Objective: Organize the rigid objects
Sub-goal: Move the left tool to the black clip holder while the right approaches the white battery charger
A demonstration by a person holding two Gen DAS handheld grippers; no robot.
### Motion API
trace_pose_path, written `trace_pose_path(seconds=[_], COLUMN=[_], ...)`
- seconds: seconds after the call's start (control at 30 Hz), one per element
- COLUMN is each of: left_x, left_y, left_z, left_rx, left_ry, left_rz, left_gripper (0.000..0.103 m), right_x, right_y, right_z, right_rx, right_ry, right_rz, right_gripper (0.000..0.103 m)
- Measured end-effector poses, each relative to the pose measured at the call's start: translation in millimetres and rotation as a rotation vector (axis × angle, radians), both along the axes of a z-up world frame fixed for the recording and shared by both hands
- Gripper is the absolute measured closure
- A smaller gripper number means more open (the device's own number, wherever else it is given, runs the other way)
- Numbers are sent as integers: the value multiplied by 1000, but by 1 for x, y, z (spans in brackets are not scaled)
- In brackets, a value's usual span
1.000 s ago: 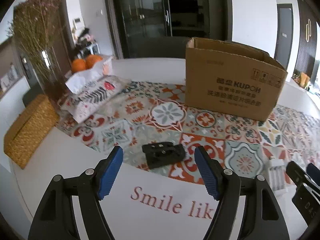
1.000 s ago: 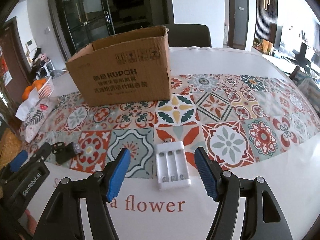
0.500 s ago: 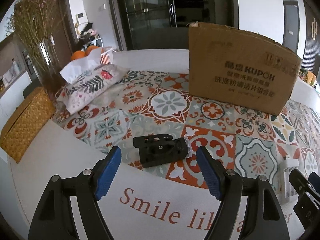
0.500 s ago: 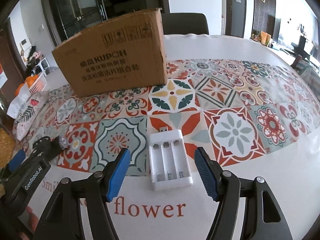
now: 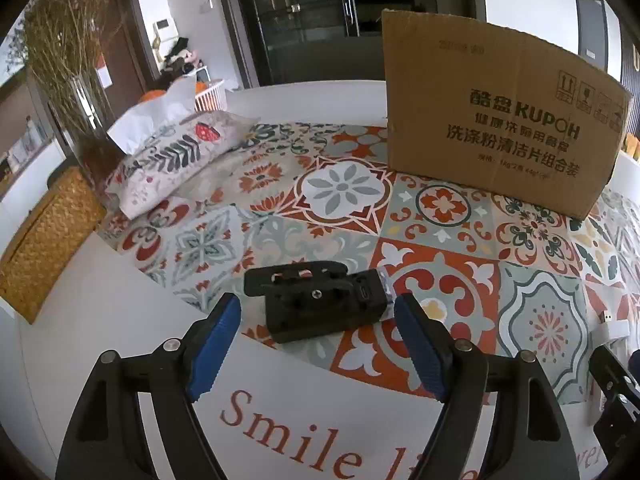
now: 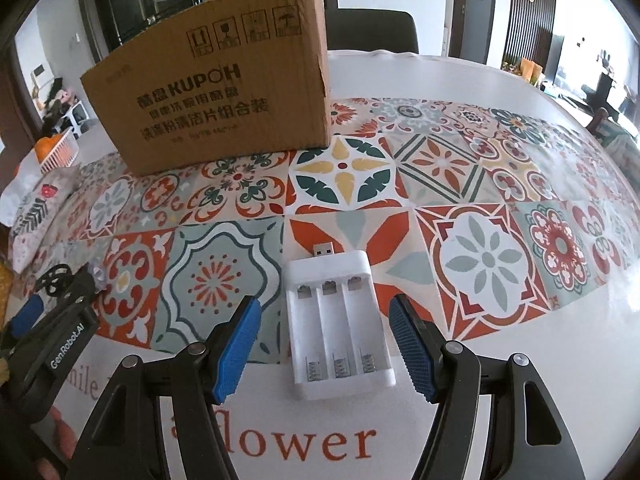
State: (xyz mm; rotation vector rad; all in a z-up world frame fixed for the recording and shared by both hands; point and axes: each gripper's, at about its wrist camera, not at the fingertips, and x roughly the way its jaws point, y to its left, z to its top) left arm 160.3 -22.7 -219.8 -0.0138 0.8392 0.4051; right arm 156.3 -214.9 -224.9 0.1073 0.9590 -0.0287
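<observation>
Left wrist view: left gripper at bottom centre, blue pads spread, jaws just opened further, nothing pinched. Black clamp-like block lying flat just above and between the fingertips, at lower centre of frame, long axis running left to right across the jaw line, body slightly skewed, right end higher. Pads to either side of the block's ends, clear of both. Cardboard box standing at upper right, well beyond the block.

Right wrist view: right gripper at bottom centre, pads apart, empty. White battery charger lying between the pads, long axis pointing up the frame, away from the camera, USB plug at the far end; narrow sides facing the pads, gap on each side. Left gripper visible at lower left edge.

Judged: each object nearer its own gripper; closing across the charger's width likely simpler than spanning the block's length.
</observation>
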Motion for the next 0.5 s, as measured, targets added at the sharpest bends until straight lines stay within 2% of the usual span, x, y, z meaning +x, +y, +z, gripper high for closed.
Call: trace_pose_path(seconds=[0.3, 0.5], left_x=[6, 15], left_y=[2, 0], left_z=[-6, -12], left_rx=[-47, -55], left_ry=[-1, 38], left_rz=[-2, 6], left_gripper=[21, 21], right_x=[5, 8], right_y=[-2, 1], right_z=[-6, -8], right_rx=[-3, -36], right_ry=[5, 1], right_rz=[-10, -5], right_gripper=[36, 35])
